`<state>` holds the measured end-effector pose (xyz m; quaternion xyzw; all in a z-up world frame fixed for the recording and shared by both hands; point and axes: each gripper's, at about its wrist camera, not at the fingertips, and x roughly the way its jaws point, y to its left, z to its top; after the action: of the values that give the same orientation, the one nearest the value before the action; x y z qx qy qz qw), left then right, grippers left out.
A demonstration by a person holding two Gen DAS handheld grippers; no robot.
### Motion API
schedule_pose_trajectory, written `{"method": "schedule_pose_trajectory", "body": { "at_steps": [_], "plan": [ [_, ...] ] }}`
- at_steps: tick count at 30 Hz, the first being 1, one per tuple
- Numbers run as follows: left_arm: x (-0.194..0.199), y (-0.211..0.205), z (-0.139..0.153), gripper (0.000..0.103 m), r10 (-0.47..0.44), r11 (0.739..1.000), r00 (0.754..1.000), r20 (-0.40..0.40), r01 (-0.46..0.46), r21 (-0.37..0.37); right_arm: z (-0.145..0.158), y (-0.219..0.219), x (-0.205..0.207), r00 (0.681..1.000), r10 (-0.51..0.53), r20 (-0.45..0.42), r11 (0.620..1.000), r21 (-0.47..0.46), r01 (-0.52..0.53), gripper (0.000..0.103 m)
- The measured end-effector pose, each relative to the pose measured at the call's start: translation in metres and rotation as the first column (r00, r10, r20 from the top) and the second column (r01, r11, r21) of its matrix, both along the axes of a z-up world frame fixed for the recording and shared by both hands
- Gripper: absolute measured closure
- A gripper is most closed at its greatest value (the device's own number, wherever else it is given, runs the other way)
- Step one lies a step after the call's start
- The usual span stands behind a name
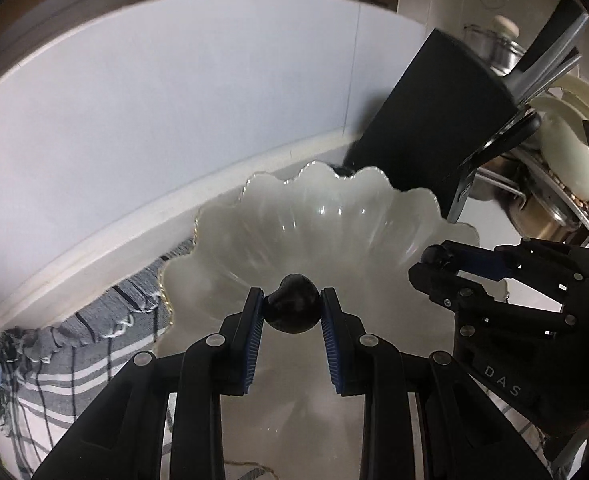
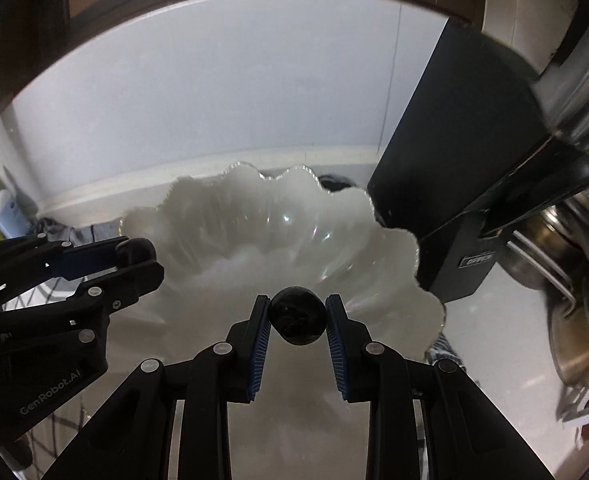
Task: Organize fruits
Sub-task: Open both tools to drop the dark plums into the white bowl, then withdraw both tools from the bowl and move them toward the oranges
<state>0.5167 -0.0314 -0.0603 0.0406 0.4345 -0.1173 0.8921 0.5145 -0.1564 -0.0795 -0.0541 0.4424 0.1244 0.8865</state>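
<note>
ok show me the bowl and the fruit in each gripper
bowl (image 1: pixel 334 216): left wrist view, inner back wall.
left fruit (image 1: pixel 292 306): left wrist view, its dark middle.
right fruit (image 2: pixel 297 316): right wrist view, its dark middle.

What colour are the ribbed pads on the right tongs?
Blue pads, gripping a dark round fruit; clearest in the right wrist view.
</note>
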Motion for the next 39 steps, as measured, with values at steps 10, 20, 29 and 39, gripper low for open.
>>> {"method": "schedule_pose_trajectory", "body": {
  "at_steps": [10,20,29,39],
  "plan": [
    [0.009,0.005,-0.011,0.053,0.025,1.000,0.999,-0.034,-0.025,0.009,-0.014,0.000,0.009,0.999,-0.022,-0.025,1.000,-0.021,0.021,0.056],
    [-0.022,0.016,0.022,0.042,0.067,0.998,0.995,0.069,-0.067,0.003,0.014,-0.006,-0.018,0.997,-0.060,0.052,0.998,-0.013,0.061,0.055],
    [-0.071,0.028,0.055,0.039,0.079,0.995,0.986,0.149,-0.068,-0.073,0.058,0.003,-0.070,0.985,-0.028,0.171,1.000,-0.004,0.029,0.055],
    [-0.128,0.039,0.081,0.036,0.075,0.995,0.974,0.216,-0.058,-0.087,0.094,-0.001,-0.127,0.966,-0.072,0.250,0.996,0.061,0.059,0.055]
  ]
}}
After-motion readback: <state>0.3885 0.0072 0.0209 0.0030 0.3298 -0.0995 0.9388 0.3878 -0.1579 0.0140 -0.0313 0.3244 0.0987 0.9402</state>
